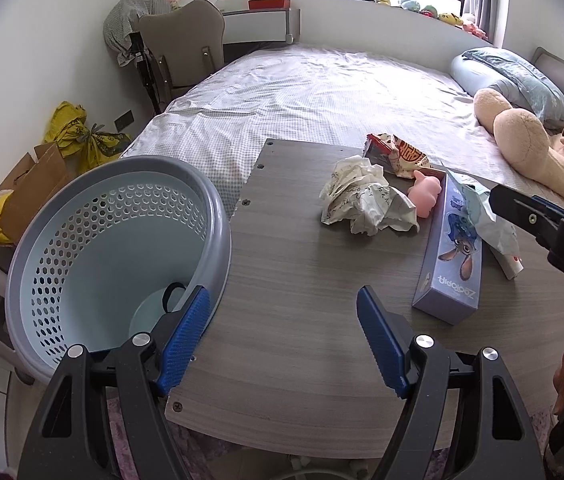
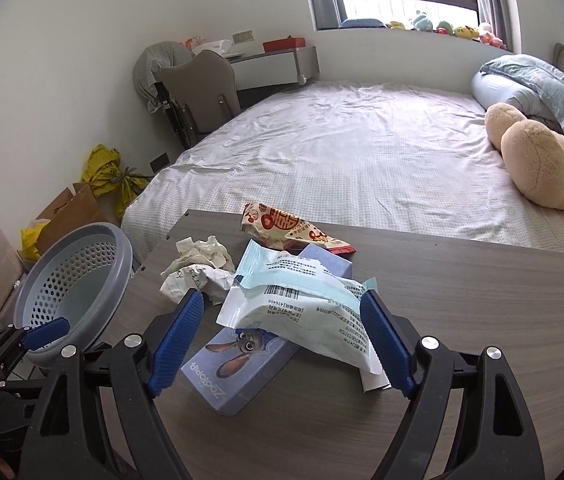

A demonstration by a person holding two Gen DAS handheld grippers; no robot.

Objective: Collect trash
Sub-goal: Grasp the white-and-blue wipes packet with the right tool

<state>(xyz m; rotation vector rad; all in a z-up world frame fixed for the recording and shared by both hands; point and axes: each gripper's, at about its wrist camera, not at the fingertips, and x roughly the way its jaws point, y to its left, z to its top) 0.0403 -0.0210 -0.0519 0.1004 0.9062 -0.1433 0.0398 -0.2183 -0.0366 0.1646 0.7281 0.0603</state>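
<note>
The bed (image 1: pixel 322 92) fills the background, one big teddy (image 1: pixel 542 152) sprawled along its right edge. In front of it, one grey wooden table (image 1: pixel 302 280) carries the trash, and one blue perforated basket (image 1: pixel 81 240) sits tilted against the table's left edge.

On the table, count them: one purple Zootopia box (image 2: pixel 241 372), one pale blue-and-white wrapper (image 2: pixel 302 300), one crumpled paper wad (image 1: pixel 362 200), one red-and-cream snack packet (image 2: pixel 290 228), one small pink toy (image 1: pixel 426 194).

The views differ here. The left wrist view looks into the basket, where a dark loop (image 1: pixel 173 298) lies at the bottom, and shows the pink toy between the paper wad and the box; the right wrist view does not show that toy. The right wrist view gives the wrapper's printed back, barcode and all, draped across the box.

Left gripper (image 1: pixel 282 336) has its claw spread wide over bare table beside the basket, nothing between the fingers. Right gripper (image 2: pixel 282 340) is also spread wide, fingers flanking the wrapper, right pad (image 2: pixel 386 344) at its edge, not yet clamped.
</note>
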